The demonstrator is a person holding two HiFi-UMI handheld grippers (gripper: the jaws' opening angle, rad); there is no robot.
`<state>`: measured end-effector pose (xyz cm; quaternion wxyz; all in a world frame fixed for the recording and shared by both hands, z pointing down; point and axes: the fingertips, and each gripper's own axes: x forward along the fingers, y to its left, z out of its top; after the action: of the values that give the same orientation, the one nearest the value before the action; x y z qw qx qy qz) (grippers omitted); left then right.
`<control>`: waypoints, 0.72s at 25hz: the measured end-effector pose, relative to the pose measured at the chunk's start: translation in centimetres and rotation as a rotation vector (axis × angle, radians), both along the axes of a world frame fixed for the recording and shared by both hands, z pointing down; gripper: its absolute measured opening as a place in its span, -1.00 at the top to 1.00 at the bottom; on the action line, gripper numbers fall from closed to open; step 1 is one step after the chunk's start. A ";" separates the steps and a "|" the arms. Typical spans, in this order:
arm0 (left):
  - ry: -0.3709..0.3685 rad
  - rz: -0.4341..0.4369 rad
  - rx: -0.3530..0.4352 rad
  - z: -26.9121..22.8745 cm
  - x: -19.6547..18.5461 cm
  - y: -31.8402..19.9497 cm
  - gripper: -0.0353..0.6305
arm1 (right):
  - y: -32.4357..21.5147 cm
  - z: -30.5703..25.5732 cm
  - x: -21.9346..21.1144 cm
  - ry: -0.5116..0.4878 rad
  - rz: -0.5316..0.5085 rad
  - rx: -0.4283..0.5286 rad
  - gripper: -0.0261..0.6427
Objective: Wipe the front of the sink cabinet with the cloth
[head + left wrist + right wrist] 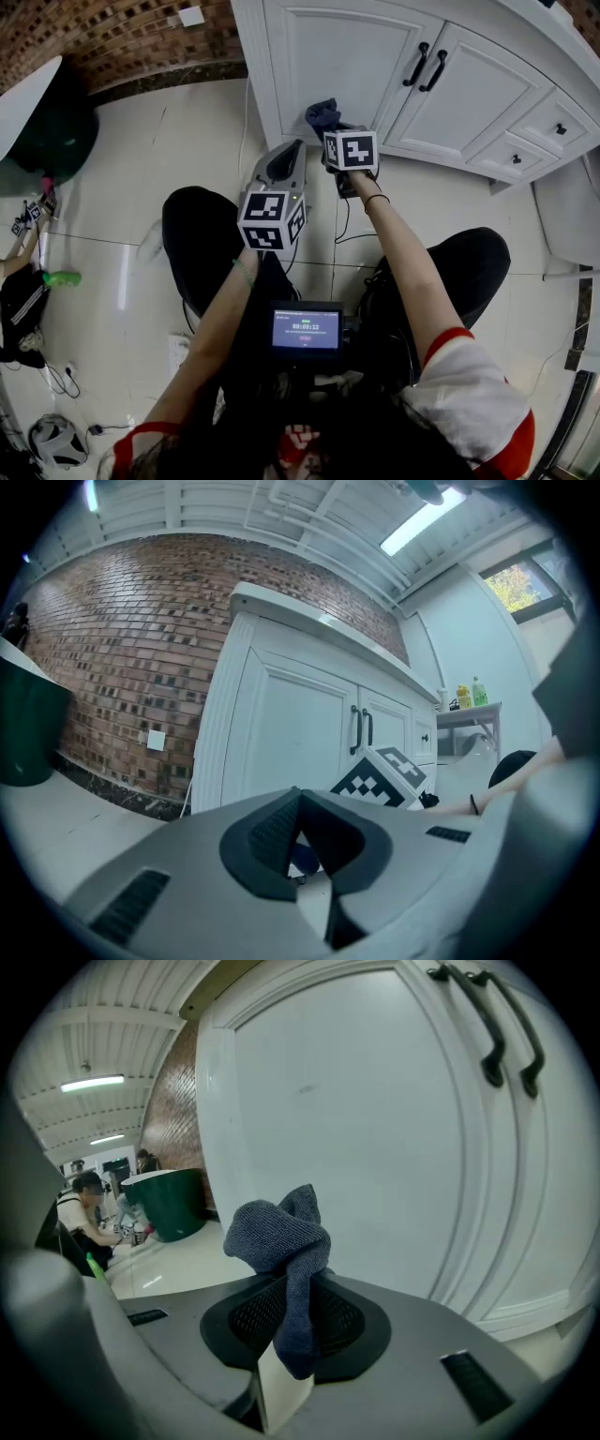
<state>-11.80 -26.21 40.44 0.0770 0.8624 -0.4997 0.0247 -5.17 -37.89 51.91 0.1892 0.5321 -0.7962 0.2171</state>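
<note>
One cloth (pixel 279 1237) clamped, near door's (pixel 349 58) lower edge

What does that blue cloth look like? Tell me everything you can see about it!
The cloth is dark blue-grey and looks soft and knitted, like a towel rag. It is scrunched into a lump, not spread flat. The right gripper has its jaws shut on a strip of it, and the bunched part pokes up above them. It sits right in front of the white cabinet door, low down; whether it touches the door is hard to tell.
</note>
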 end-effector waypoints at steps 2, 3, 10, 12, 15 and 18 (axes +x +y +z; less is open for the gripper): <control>0.020 -0.015 -0.011 0.1 -0.8 -0.1 0.80 | -0.4 0.3 -2.3 -0.005 -0.027 -0.005 0.67; 0.031 -0.022 -0.015 0.2 -1.2 -0.2 0.80 | -0.6 0.5 -3.4 -0.005 -0.038 -0.009 0.67; 0.045 -0.042 -0.020 0.3 -3.1 -0.9 0.80 | -2.6 -0.1 -7.5 0.052 -0.076 0.037 0.67; 0.043 -0.042 -0.025 0.5 -3.3 -0.9 0.80 | -2.6 1.0 -7.3 0.053 -0.076 -0.002 0.67; 0.043 -0.044 -0.026 0.6 -3.6 -1.0 0.80 | -2.6 1.7 -5.8 0.064 -0.060 -0.022 0.67; 0.037 -0.037 -0.025 0.6 -3.3 -1.1 0.80 | -2.5 1.6 -3.1 0.071 -0.027 -0.019 0.67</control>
<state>-15.08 -27.31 41.07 0.0975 0.8523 -0.5137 0.0133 -8.26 -40.43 53.55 0.2251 0.5270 -0.7939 0.2031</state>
